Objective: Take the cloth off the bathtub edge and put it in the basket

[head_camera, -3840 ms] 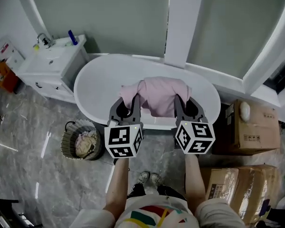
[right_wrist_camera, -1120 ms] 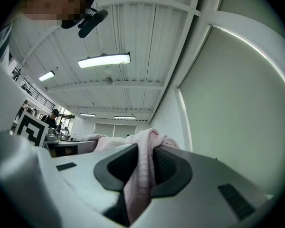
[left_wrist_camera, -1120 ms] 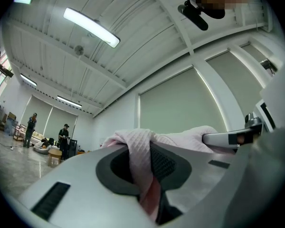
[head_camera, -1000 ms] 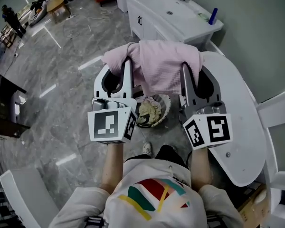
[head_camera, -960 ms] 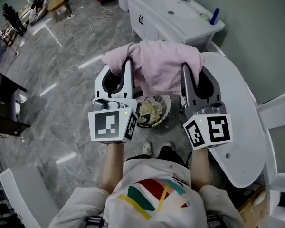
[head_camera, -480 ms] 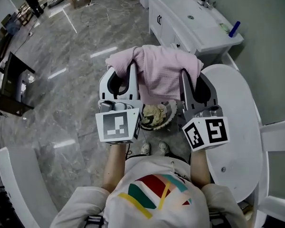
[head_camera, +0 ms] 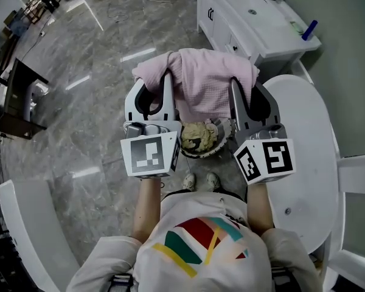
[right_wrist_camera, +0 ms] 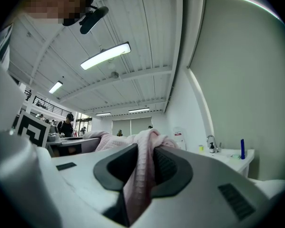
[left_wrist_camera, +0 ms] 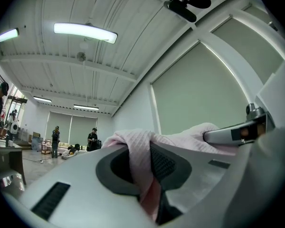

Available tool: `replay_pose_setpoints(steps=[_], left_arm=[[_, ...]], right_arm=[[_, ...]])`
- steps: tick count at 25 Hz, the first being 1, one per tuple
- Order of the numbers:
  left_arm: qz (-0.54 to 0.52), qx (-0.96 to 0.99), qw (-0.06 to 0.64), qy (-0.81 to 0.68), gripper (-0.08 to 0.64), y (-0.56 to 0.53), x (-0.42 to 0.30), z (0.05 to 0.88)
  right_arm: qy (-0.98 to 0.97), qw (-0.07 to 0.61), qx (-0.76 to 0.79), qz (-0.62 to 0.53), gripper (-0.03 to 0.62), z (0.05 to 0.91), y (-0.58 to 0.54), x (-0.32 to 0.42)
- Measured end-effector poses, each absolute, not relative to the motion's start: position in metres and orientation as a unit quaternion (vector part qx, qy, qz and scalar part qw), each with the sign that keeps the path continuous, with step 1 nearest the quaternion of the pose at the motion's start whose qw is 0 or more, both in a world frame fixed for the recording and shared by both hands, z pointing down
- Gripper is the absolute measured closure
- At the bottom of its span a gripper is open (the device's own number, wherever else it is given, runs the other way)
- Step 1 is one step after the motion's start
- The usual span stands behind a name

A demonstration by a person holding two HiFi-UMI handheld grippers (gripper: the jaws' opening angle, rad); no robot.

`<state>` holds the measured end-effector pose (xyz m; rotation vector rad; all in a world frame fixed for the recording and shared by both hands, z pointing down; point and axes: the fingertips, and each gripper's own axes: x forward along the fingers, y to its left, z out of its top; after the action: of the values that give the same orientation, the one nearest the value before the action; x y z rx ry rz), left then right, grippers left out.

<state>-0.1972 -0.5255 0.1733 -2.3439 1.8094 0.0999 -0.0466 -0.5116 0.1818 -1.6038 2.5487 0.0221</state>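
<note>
— Fingers (left_wrist_camera: 167,166) of your left gripper (left_wrist_camera: 146,161) pinch a fold of the pink waffle-weave cloth (left_wrist_camera: 180,139). Their dark pads press on it from both sides.

— And my right one?

— Your right gripper (right_wrist_camera: 143,161) is clamped the same way on another fold, which comes up between the pads and spills over their tips.

— So where does the cloth hang?

— You hold it off the white bathtub (head_camera: 304,163), stretched between your two grippers. From above, its middle sags down in front of you. The round woven basket (head_camera: 202,155) stands on the grey marble floor (head_camera: 79,114) beneath it, just beside the tub and between your grippers in the picture.

— Is the cloth touching the basket?

— You can't tell from these views. The cloth's lower edge covers the basket's far rim, and your grippers hide its two sides. Only the near rim and some crumpled cream stuff (head_camera: 199,137) inside show, and what that stuff is stays unclear.

— Anything else cut off?

— Your fingertips vanish under the cloth in the head view. The tub runs out at the right edge. Neither gripper view shows the basket or the floor under it.
</note>
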Motion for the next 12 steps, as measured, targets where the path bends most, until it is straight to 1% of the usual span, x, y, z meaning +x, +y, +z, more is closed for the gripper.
replay_pose_setpoints(steps=[8, 12], left_arm=[[0.020, -0.795, 0.080, 0.601, 0.497, -0.534, -0.194, 0.196], [-0.003, -0.797, 0.072, 0.600, 0.497, -0.538, -0.197, 0.215]], right_arm=[[0.842, 0.035, -0.538, -0.004, 0.500, 0.210, -0.518, -0.045], [0.844, 0.021, -0.535, -0.018, 0.499, 0.225, -0.520, -0.048]])
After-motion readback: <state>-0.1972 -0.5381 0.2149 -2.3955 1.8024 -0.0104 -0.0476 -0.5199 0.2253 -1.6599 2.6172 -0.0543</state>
